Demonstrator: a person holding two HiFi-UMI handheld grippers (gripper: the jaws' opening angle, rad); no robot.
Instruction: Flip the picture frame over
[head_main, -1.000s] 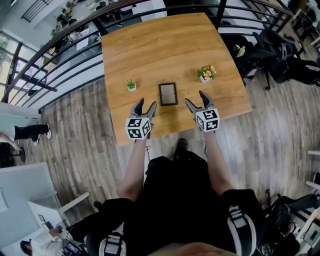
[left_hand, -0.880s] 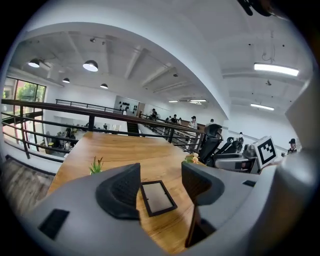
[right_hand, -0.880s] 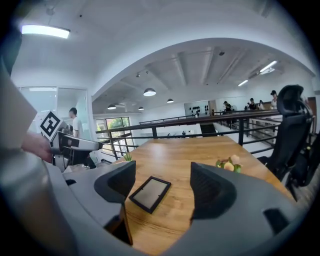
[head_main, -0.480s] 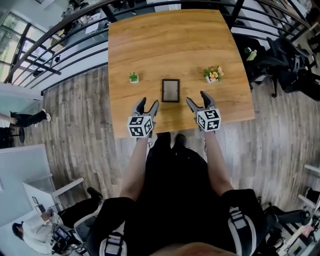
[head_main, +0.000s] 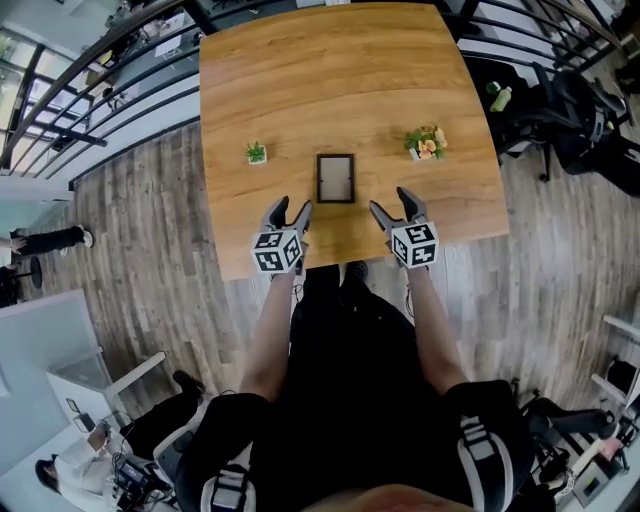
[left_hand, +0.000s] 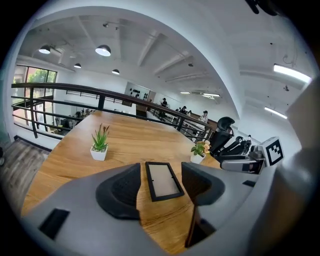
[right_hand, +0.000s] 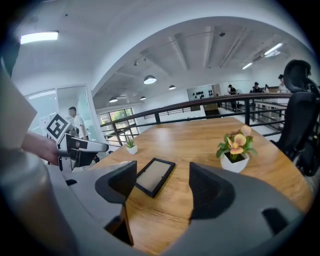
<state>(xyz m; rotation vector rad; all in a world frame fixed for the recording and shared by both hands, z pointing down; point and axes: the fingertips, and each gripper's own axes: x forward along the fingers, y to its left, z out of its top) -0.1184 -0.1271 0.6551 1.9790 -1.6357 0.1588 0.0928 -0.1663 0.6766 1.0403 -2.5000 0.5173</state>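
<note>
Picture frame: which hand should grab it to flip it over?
Probably the left. The left gripper, open, has the picture frame lined up straight ahead of its jaws. From the right gripper, also open, the frame sits off to one side.

The table (head_main: 330, 90) is honey-brown wood with a fine grain. The picture frame (head_main: 335, 178) is black around a pale greyish panel. The plant (head_main: 256, 153) is green in a white pot. The flowers (head_main: 426, 143) look orange and pink, I think. The left gripper (head_main: 289, 207) and right gripper (head_main: 389, 199) are grey, with black-and-white squared cubes.

Black short-sleeved top (head_main: 345, 380); grey left hand-held gripper (head_main: 292, 206), right hand-held gripper (head_main: 389, 200), black-white marker cubes (head_main: 277, 251)
</note>
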